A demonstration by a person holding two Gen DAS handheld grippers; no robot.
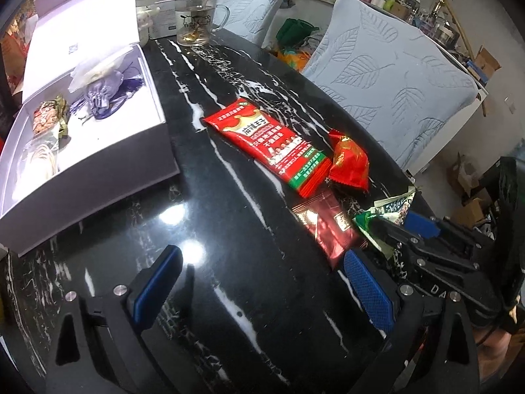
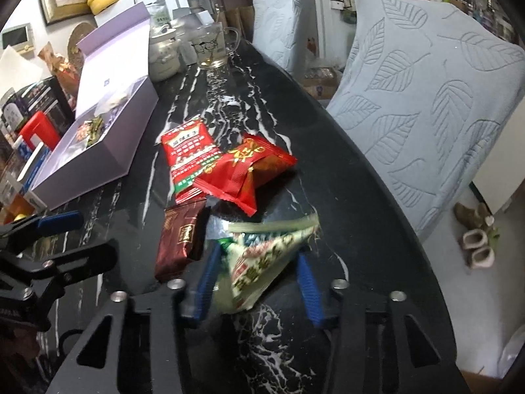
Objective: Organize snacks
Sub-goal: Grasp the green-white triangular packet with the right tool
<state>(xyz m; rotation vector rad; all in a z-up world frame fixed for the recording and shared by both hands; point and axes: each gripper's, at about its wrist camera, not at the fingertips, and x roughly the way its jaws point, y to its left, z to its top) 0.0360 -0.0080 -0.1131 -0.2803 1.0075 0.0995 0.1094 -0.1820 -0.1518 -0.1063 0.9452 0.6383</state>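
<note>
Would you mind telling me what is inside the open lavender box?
The lavender box holds a snack packet, purple fabric and white tissue; anything beneath them is hidden.

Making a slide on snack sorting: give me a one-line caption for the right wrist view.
Right gripper closes on a green-and-white snack packet beside red packets on a black marble table.

You face a glossy black marble surface (image 1: 249,262) with white veins. On it lie a long red snack packet (image 1: 272,146), a small red pouch (image 1: 349,161) overlapping its near end, and a dark maroon packet (image 1: 325,226) just beside them. An open lavender box (image 1: 108,151) sits to your left; a glass mug (image 1: 198,21) stands at the far end.
</note>
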